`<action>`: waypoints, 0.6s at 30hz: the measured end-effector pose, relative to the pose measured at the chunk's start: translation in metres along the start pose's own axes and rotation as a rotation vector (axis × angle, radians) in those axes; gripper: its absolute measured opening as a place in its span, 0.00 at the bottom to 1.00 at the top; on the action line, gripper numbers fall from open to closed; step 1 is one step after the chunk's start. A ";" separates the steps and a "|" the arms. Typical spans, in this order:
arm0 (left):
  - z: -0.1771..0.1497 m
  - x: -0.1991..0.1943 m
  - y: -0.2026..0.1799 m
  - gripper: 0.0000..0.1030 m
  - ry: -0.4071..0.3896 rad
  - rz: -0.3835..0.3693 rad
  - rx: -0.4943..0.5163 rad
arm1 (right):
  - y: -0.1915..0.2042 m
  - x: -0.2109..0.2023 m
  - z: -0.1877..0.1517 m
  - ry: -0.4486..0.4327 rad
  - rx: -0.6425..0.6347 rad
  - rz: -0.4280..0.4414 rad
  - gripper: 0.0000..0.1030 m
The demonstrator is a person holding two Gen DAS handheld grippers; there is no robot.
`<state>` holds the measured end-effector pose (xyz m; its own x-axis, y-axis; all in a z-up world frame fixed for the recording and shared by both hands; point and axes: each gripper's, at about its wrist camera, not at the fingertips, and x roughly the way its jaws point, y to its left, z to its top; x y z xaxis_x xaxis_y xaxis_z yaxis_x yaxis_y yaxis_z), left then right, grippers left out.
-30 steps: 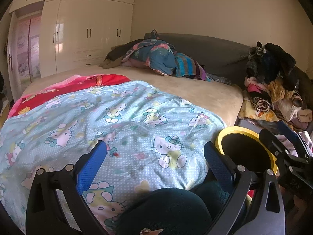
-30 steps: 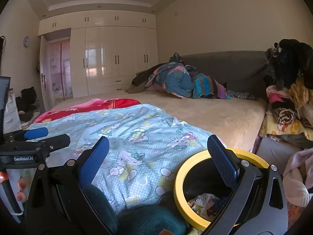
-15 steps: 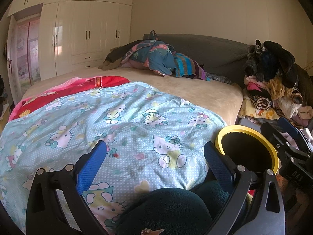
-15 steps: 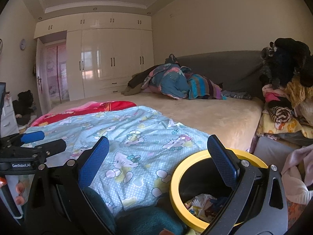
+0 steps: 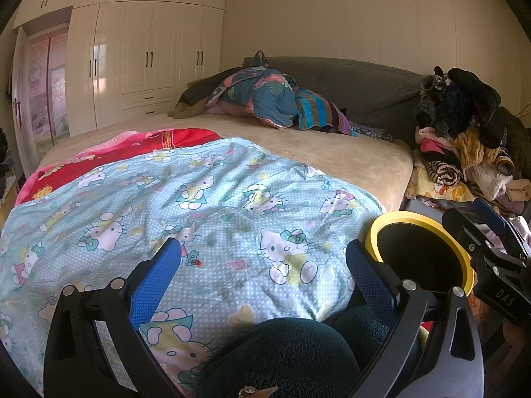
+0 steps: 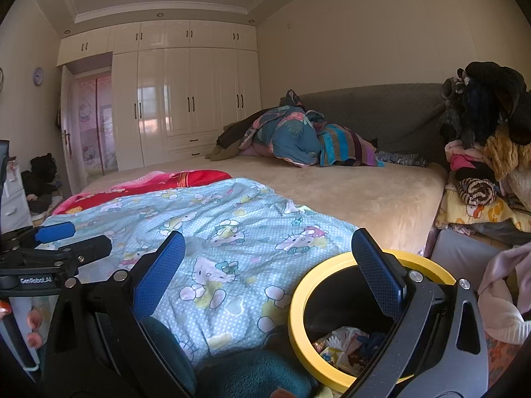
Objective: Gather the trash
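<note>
From the left wrist, the left gripper (image 5: pixel 264 273) hangs over the foot of the bed with its blue-padded jaws spread wide and nothing between them, only the pale blue cartoon-cat quilt (image 5: pixel 205 205) beyond. A dark teal fleece bundle (image 5: pixel 282 358) sits low under the fingers. The yellow-rimmed trash bin (image 5: pixel 373 235) stands just off the bed's right edge, and the right gripper (image 5: pixel 491 242) shows beside it. From the right wrist, the right gripper (image 6: pixel 268 265) is likewise spread apart and empty, its right finger (image 6: pixel 378 282) crossing in front of the trash bin (image 6: pixel 297 301), where crumpled wrappers (image 6: pixel 338 341) lie inside. The left gripper (image 6: pixel 63 242) pokes in at the left edge over the quilt (image 6: pixel 232 238); a heap of clothes (image 6: pixel 484 152) is piled on the right
</note>
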<state>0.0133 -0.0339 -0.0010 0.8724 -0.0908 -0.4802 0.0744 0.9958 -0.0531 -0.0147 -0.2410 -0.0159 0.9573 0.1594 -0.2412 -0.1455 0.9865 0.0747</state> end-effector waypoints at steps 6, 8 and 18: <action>0.000 0.000 0.000 0.94 0.001 0.001 0.000 | 0.000 0.000 -0.001 0.000 0.001 -0.002 0.90; 0.000 0.000 0.000 0.94 0.001 0.001 0.000 | 0.000 0.000 -0.001 0.000 0.002 -0.002 0.90; 0.000 0.000 0.000 0.94 0.002 0.001 0.001 | 0.000 0.000 -0.002 0.001 0.002 -0.002 0.90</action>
<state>0.0139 -0.0338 -0.0008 0.8716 -0.0901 -0.4818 0.0745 0.9959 -0.0516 -0.0149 -0.2408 -0.0176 0.9573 0.1572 -0.2427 -0.1429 0.9868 0.0756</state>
